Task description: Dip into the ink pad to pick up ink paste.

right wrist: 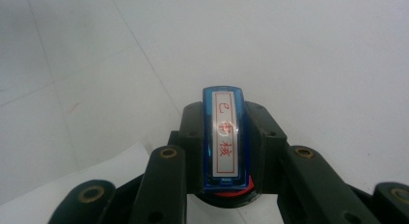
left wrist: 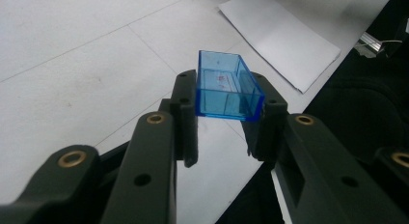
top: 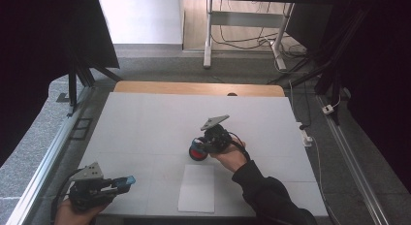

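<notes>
My left gripper sits at the table's near left corner, shut on a clear blue plastic cap whose hollow side faces up and away. My right gripper is near the table's middle, shut on a blue stamp that bears a white label with red characters. Below the stamp sits a round red and black ink pad; in the right gripper view its red rim shows just under the stamp. A white sheet of paper lies in front of the pad.
The white table top ends in a wooden strip at the far side. An aluminium rail runs along the left edge and another along the right. Cables and table legs stand on the floor beyond.
</notes>
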Available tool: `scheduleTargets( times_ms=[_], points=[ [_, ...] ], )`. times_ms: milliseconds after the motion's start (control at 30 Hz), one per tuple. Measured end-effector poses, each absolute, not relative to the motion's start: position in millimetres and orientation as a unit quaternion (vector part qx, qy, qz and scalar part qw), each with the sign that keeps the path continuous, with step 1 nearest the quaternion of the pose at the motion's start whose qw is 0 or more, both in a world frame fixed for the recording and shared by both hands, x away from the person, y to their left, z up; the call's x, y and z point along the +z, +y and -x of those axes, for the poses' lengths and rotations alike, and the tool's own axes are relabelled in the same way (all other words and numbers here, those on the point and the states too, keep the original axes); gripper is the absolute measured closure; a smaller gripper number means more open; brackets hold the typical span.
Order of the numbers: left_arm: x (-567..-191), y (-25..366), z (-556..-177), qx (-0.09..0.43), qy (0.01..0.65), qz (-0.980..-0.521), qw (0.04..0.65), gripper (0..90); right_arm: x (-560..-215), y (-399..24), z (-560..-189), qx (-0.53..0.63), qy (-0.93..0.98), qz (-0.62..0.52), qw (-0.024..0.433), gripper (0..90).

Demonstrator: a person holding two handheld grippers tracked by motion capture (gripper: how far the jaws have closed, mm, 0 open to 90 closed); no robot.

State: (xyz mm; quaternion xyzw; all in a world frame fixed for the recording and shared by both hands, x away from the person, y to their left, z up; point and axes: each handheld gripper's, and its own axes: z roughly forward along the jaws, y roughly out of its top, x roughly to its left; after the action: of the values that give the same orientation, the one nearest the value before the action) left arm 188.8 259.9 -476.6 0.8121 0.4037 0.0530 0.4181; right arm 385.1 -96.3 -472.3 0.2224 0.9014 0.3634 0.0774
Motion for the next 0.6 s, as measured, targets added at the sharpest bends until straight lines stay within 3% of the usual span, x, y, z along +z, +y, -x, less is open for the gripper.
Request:
scheduleTargets(
  times_ms=[600],
  points=[
    [-476.6,260.6,-188.7,0.050,0.400,-0.812,0.422,68.3,-449.7,-111.6,-365.9,0.403,0.890,-0.206,0.057,71.0]
  ],
)
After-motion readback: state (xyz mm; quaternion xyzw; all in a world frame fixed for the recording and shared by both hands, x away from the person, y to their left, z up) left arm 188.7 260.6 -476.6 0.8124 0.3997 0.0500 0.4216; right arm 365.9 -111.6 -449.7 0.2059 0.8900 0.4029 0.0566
